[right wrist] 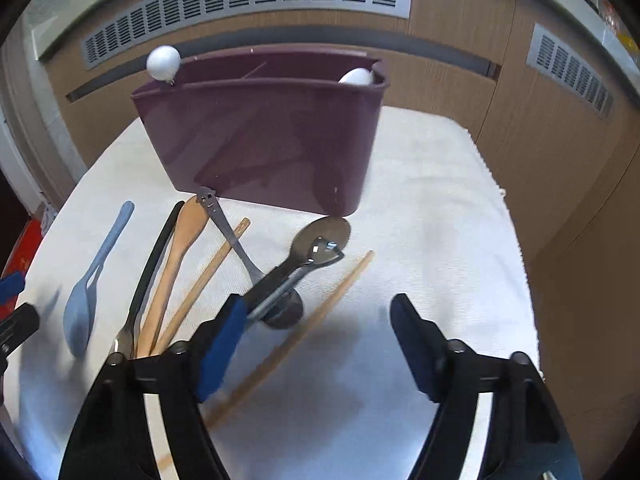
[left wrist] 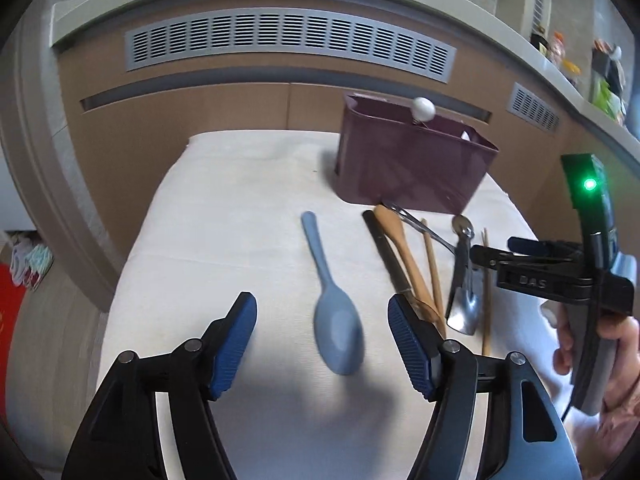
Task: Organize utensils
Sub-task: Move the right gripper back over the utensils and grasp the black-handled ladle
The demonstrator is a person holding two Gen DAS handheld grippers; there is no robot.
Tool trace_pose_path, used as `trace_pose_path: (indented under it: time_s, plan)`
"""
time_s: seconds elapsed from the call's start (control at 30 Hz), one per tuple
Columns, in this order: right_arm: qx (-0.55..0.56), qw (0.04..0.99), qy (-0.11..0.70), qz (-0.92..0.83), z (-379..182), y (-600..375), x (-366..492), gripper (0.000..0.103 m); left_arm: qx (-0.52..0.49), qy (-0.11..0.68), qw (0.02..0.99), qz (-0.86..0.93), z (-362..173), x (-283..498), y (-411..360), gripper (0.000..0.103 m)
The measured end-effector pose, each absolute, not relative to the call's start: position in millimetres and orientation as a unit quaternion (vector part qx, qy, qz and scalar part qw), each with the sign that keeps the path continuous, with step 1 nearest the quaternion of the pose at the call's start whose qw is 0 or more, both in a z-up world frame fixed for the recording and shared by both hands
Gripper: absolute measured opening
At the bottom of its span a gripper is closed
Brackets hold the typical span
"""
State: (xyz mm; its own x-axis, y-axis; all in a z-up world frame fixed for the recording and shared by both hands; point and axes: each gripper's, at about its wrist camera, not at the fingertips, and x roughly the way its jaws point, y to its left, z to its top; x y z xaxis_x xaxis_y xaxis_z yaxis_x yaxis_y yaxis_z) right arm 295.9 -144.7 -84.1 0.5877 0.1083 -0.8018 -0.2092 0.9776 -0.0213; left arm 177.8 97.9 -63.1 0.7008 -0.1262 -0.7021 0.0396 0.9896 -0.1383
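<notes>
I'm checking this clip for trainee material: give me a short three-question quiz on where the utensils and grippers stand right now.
1. True or false: the blue plastic spoon lies on the white cloth, between the fingers of the left hand-held gripper, untouched by the pads.
2. Which utensil lies under the open right hand-held gripper? A) a wooden chopstick B) a whisk C) a ladle
3. Fill in: the maroon caddy stands ______ the loose utensils, seen from either wrist camera.

Key: 1 true; 2 A; 3 behind.
</notes>
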Motion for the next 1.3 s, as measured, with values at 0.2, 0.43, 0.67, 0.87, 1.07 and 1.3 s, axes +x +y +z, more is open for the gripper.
trace_pose_path:
  time_s: [0.2, 0.43, 0.67, 0.87, 1.07, 1.3]
  plan:
    - [-0.099, 0.888, 0.439, 0.092, -89, -119, 297, 0.061, -0.08, 0.397, 0.914, -0.037, -70, 180, 112, 0.071]
    - [-0.176, 0.879, 0.432, 0.099, -96, -121, 271, 0.062, -0.08, 0.409, 0.908, -0.042, -76, 184, 108, 0.072]
    - [-0.182, 0.874, 0.44, 0.099, -95, -153, 255, 0.064, -0.073, 0.418, 0.904, -0.056, -77, 186, 97, 0.072]
    - [-0.082, 0.895, 0.426, 0.101, -78, -181, 274, 0.062, -0.06, 0.419, 0.904, -0.066, -75, 187, 87, 0.072]
    - [-0.017, 0.883, 0.468, 0.034, -91, -176, 324, 0.04, -0.056, 0.416, 0.905, -0.064, -72, 184, 91, 0.072]
    - [-0.045, 0.878, 0.472, 0.066, -94, -160, 328, 0.031, -0.068, 0.415, 0.906, -0.059, -71, 182, 100, 0.073]
